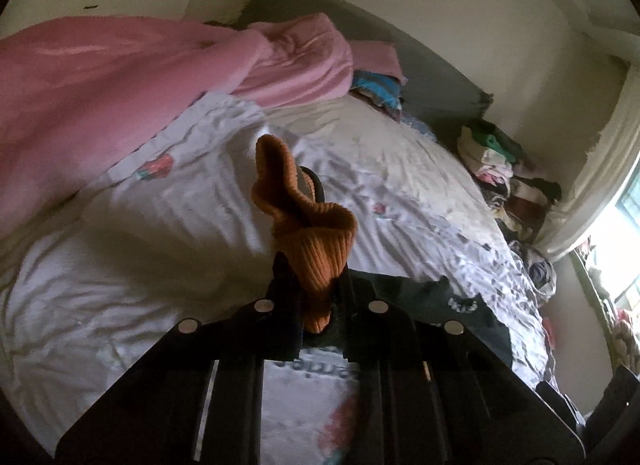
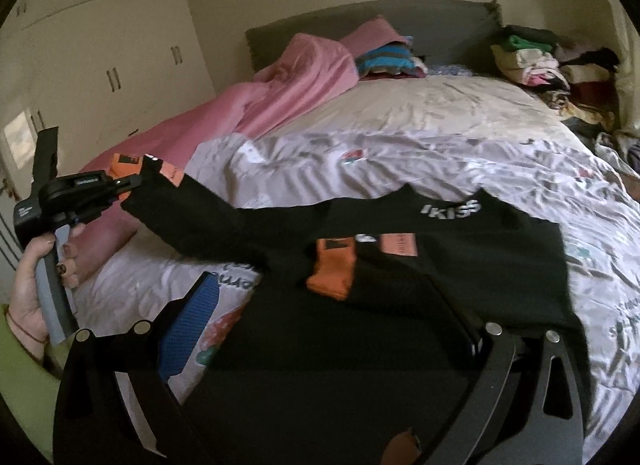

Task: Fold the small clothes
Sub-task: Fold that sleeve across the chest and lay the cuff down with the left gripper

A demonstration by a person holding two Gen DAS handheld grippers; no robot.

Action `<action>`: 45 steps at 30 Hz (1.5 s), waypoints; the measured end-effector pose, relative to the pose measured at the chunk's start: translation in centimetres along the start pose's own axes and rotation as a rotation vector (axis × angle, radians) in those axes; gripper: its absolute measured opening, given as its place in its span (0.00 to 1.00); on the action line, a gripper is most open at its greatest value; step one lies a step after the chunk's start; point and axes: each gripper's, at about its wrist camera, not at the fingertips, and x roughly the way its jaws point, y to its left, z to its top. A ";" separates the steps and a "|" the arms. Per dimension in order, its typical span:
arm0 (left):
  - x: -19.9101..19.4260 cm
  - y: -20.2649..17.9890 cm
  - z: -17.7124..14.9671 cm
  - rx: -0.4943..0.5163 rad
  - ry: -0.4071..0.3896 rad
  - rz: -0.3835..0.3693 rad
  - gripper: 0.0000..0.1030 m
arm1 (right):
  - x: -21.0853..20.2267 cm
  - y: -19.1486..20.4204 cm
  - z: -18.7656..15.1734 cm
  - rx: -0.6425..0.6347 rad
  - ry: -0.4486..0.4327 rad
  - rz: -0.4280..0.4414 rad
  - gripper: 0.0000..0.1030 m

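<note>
Left gripper [image 1: 316, 285]: closed tight on the orange ribbed cuff [image 1: 308, 225] of a sleeve; in the right wrist view it is seen raised at the left, held in a hand [image 2: 28, 289], with the black sleeve [image 2: 208, 225] drawn out from the garment.

Right gripper [image 2: 320, 349]: spread wide, a blue-padded finger [image 2: 192, 321] showing at the left; black cloth is draped over the space between the fingers, and whether anything is pinched cannot be told.

Garment: a black sweater [image 2: 460, 265] with white lettering at the neck and orange patches, laid across the bed [image 2: 400, 113], its body just ahead of the right gripper.

Step in hand: judged to be the folding of the left sleeve across the body.

How it is done well: the cuff is best kept firmly pinched, carried over the chest in a low arc and laid flat before release; the body should be steadied by the right gripper so it is not dragged.

Surroundings: a rumpled white sheet [image 1: 160, 265], a pink blanket [image 1: 100, 77] along the far side, and piles of other clothes [image 2: 540, 61] by the headboard, well apart from the sweater.
</note>
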 end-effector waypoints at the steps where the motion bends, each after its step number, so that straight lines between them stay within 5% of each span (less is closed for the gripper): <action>1: 0.0 -0.9 -0.2 0.011 -0.001 -0.004 0.06 | -0.4 -0.7 -0.1 0.011 -0.005 -0.007 0.96; 20: 2.7 -11.9 -5.1 0.133 0.054 -0.113 0.06 | -5.7 -10.3 -2.8 0.152 -0.057 -0.128 0.96; 45: 6.9 -17.5 -11.8 0.218 0.207 -0.220 0.06 | -6.5 -14.6 -4.5 0.218 -0.052 -0.219 0.96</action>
